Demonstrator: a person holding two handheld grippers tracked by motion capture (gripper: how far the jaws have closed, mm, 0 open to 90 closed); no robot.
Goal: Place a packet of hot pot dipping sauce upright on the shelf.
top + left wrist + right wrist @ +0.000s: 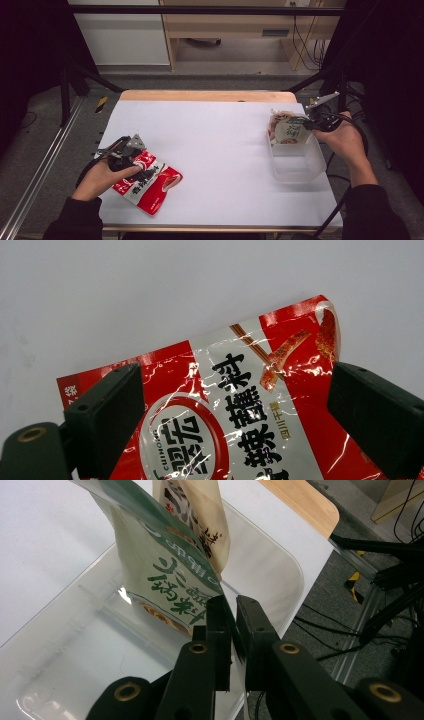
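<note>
On the tabletop [215, 130], the bin [296, 161] stood by our right hand. The right claw [232, 611] pinched the green pouch [165, 570] over the bin; lowering before release seemed wise. The left claw [235, 405] straddled, spread, the red pouch [240, 405], lying far left of the bin.

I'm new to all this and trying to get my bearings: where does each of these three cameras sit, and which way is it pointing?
High view: fixed above the person's side, looking forward and down on the table; both forearms and hands show.
Left gripper view: rides the left hand-held gripper, looking along its open jaws at the red pouch.
Right gripper view: rides the right hand-held gripper, looking along its jaws, pinched on the green pouch over the clear bin.
Shared: the red pouch also shows in the high view, as do the green pouch and bin.
</note>
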